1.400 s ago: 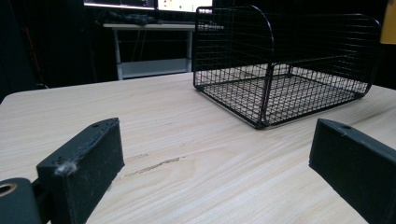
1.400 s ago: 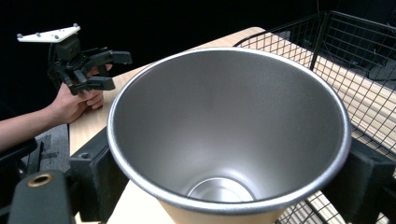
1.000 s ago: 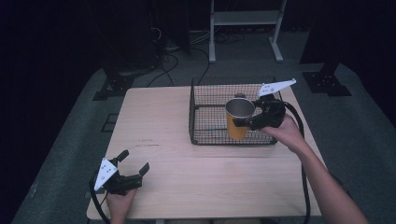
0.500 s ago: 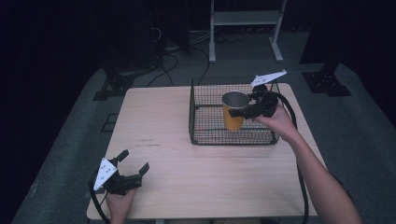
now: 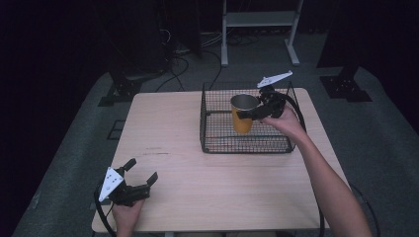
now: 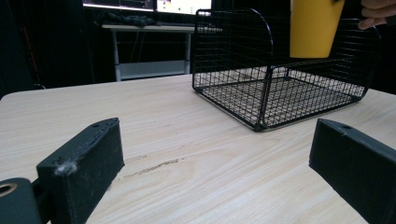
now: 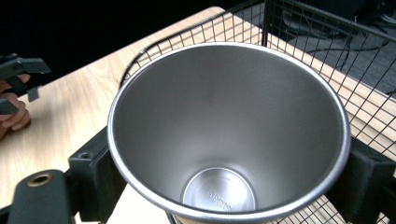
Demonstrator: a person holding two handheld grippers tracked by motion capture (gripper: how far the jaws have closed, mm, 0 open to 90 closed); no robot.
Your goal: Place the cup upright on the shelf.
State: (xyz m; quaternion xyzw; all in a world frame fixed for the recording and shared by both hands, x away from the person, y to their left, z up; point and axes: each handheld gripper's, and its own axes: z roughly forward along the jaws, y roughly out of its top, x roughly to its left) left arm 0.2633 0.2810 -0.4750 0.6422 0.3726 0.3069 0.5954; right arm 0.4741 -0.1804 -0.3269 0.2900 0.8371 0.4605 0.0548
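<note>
Lifted clear of the wire floor since a second ago, the yellow cup (image 5: 243,114) now hangs above the black wire basket (image 5: 217,143) in the right gripper (image 5: 251,113), while the left side of the table looks unchanged.

At the near left corner of the wooden table (image 5: 173,143), the left gripper (image 5: 141,172) rests low over the tabletop in the person's left hand (image 5: 127,213). Its jaws are spread wide with nothing between them; the left gripper view shows bare wood grain running between the two black jaws. A grey three-cornered plate sits on top of it.

Moving toward the middle, the table is plain wood with a faint scuffed line on it.

Farther right stands the basket, on the far right part of the table, its mesh floor bare in the left gripper view. The cup is upright, its base well above the basket floor and its steel rim near the height of the basket's top edge. It has a yellow outside and a shiny steel inside, seen open and empty in the right gripper view (image 7: 229,135).

The right gripper's jaws are closed on the cup, one on each side of its wall just under the rim. The person's right hand (image 5: 285,121) holds the gripper over the basket's right side, forearm reaching in from the bottom right.
</note>
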